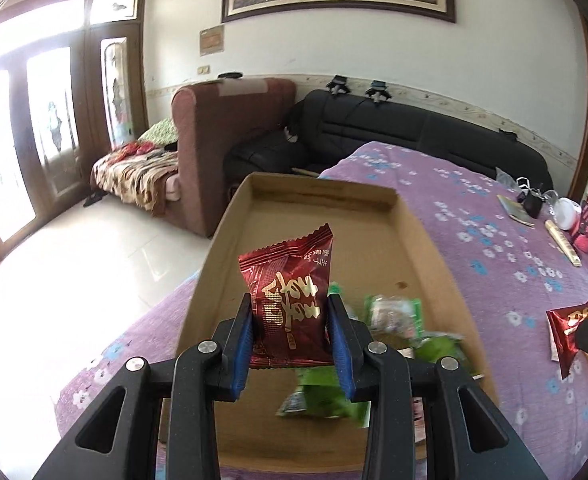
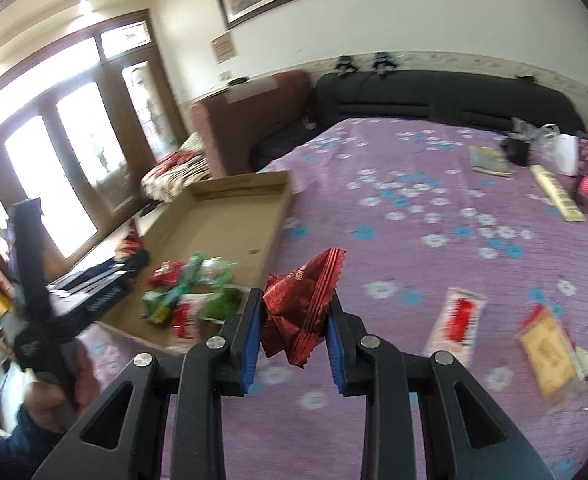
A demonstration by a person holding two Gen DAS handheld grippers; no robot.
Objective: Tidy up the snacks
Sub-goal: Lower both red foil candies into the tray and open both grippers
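Red foil fills both grips. The left gripper (image 1: 290,316) has its blue pads (image 1: 241,344) pressed on the sides of a red snack packet with gold lettering (image 1: 288,300), which stands upright between the narrow jaws above the near half of a shallow cardboard tray (image 1: 230,248). Inside that tray, near its close end and to the right of the held packet, lies a blurred heap of green and white wrappers (image 1: 394,316).

The right gripper (image 2: 294,328) is likewise closed down on a crumpled red packet (image 2: 298,312), pinched between its pads and tilted, above the purple flowered bedspread (image 2: 414,184) just right of the tray's near right corner. From this view the tray (image 2: 230,216) sits at the left edge of the bed with the heap of snacks (image 2: 190,292) in its close end, and the left gripper's black body with the hand (image 2: 50,396) holding it shows at far left.

Loose on the bedspread to the right lie a white wrapper with red print (image 2: 456,320) and a yellow and red packet (image 2: 550,356). Far off stand a black sofa (image 1: 414,132) and a brown armchair (image 1: 230,128) against the wall.
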